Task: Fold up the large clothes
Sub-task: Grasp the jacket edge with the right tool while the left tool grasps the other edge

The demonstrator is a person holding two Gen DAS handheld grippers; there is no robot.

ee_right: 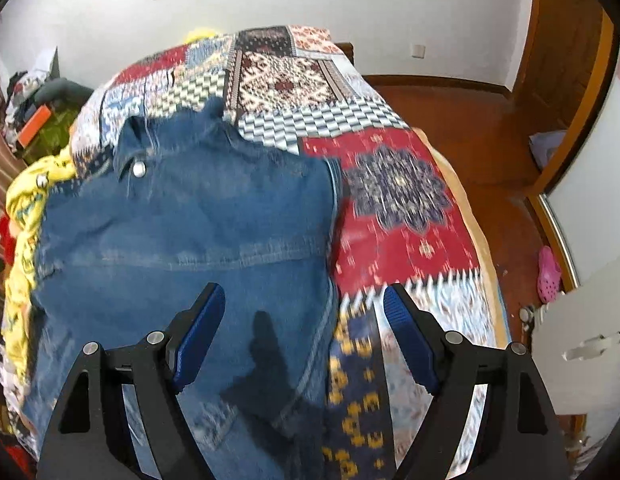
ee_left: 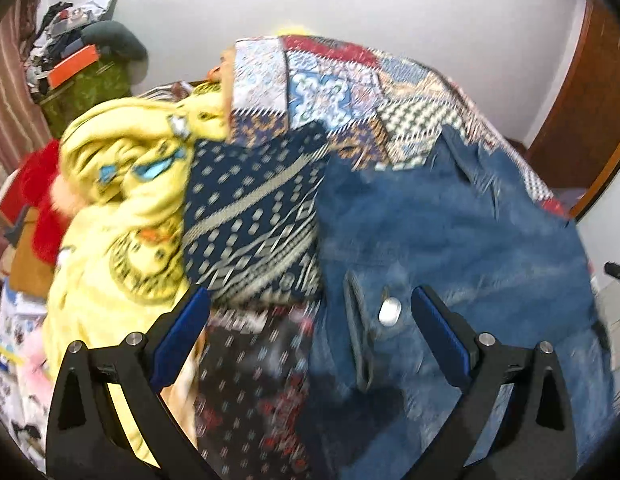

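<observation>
White walls back everything I see, and below them a bed covered in a patchwork quilt fills both views. Through the left camera, far off to the left of my tongs, a cluttered pile with an orange box sits against the wall; any lettering there is too blurred for me to read. Closer, just left of my left tongs, a yellow printed blanket lies bunched, and straight ahead of them a navy patterned cloth lies beside it. My left tongs stand wide open with nothing between the blue pads. The denim jacket lies ahead and to their right, and its metal button shows between the fingers.

Through the right camera, the denim jacket is spread on the quilt ahead and left of my right tongs, its collar at the far end. Those tongs are also spread wide and hold nothing, hovering over the jacket's right edge. Right of them lies wooden floor, with a pink shoe further right. I can read no brand or label on the jacket.
</observation>
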